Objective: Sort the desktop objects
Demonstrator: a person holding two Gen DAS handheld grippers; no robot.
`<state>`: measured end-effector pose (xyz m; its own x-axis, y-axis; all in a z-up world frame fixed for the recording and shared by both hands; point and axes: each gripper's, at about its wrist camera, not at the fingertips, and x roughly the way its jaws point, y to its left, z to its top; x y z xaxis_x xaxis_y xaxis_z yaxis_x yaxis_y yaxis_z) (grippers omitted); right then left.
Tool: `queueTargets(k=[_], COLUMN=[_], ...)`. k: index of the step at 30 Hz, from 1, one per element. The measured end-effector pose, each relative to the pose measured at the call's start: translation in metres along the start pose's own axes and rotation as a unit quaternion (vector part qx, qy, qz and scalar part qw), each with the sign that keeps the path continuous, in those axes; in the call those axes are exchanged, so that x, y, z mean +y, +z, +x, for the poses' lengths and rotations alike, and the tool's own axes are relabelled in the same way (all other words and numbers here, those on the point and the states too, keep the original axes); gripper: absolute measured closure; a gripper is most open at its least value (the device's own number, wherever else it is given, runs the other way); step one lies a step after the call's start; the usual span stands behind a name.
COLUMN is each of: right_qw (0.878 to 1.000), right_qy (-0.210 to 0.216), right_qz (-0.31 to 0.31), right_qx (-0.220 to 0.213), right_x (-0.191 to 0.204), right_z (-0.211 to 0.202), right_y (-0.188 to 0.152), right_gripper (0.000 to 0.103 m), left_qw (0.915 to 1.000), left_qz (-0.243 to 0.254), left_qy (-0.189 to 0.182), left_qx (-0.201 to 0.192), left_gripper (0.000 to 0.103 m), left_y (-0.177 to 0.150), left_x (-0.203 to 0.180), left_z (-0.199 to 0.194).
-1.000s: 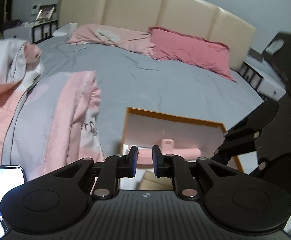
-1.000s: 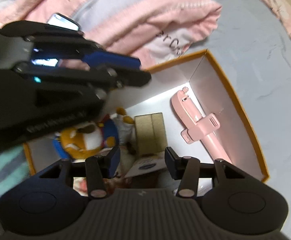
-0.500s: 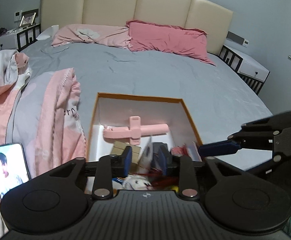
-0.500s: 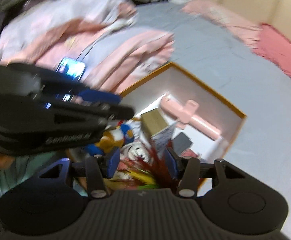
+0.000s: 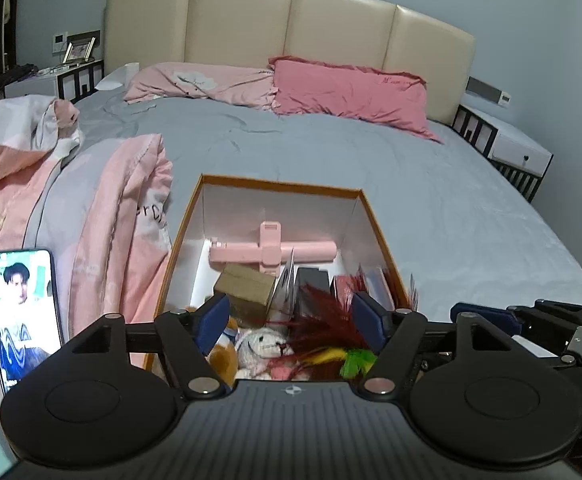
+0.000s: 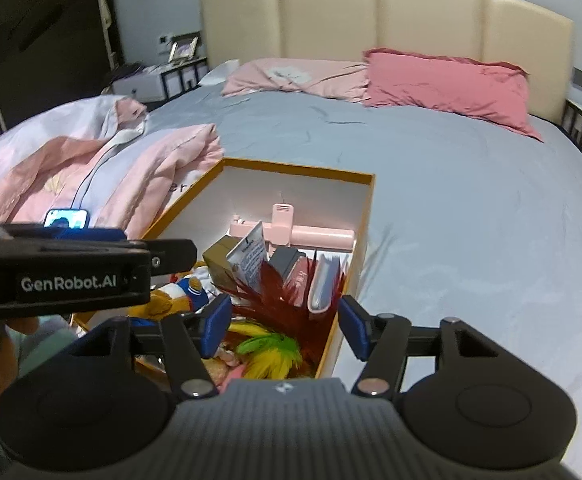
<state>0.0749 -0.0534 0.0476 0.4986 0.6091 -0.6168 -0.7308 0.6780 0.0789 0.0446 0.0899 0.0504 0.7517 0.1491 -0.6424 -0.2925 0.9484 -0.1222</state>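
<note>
- The left gripper (image 5: 289,318) hovers above the near end of the orange-edged box (image 5: 275,181); its blue-padded fingers (image 5: 213,316) are spread wide and hold nothing.
- The right gripper (image 6: 283,326) hangs over the box's near right corner, fingers (image 6: 353,326) likewise released and empty, one to each side of the box wall.
- In the right wrist view the left gripper shows side-on at the left edge, with "GenRobot.AI" on its body.
- The box sits on the grey bed (image 5: 431,200), just beside a rumpled pink duvet (image 5: 119,216).
- Inside, a pink selfie stick (image 5: 271,251) lies crosswise against the far wall.
- In front of it rests a small cardboard box (image 5: 245,290), with a white sachet (image 6: 249,258) standing tilted beside it.
- Right of those stand a dark block (image 5: 311,284), a red item (image 6: 300,280) and a pale flat case (image 6: 323,282) leaning on the right wall.
- Dark red feathers (image 5: 323,320) fan up from the near end, with yellow and green feathers (image 6: 269,350) below them.
- A white plush toy (image 5: 261,346) and an orange, white and blue plush (image 6: 175,294) fill the near left of the box.
- A phone (image 5: 25,316) with a lit screen lies on the duvet, left of the box.
- Two pink pillows (image 5: 347,92) lean at the cream headboard (image 5: 291,28).
</note>
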Motion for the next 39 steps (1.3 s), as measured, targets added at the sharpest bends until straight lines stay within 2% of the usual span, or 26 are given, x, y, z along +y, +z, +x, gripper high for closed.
queueTargets(k=[6,10,18,26,34,39], right_qw=[1.000,1.000,0.999,0.999,0.998,0.998], right_qy=[-0.015,-0.020,-0.016,-0.011,0.001,-0.003], right_qz=[0.000,-0.005,0.008,0.023,0.055,0.051], right_qx=[-0.003,0.006,0.037,0.040,0.032,0.026], right_x=[0.003,0.005,0.001,-0.004,-0.010,-0.007], right_z=[0.007,0.013,0.027,0.031,0.035,0.038], right_y=[-0.017,-0.027,-0.041,-0.045,-0.052,-0.053], right_gripper=[0.040,0.040,0.040,0.038,0.037,0.037], left_qw=[0.9997,0.9988,0.9975,0.9970,0.9970,0.9974], left_qz=[0.015,0.013,0.002,-0.028,-0.029,-0.025], left_qy=[0.018,0.031,0.024,0.005,-0.006,0.000], left_qx=[0.009,0.035,0.066,0.073,0.072,0.068], left_gripper=[0.021,0.017,0.016,0.016,0.016,0.016], left_y=[-0.017,-0.023,-0.037,-0.042,-0.043,-0.044], left_x=[-0.001,0.003,0.010,0.019,0.018,0.016], left_z=[0.005,0.013,0.027,0.033,0.037,0.037])
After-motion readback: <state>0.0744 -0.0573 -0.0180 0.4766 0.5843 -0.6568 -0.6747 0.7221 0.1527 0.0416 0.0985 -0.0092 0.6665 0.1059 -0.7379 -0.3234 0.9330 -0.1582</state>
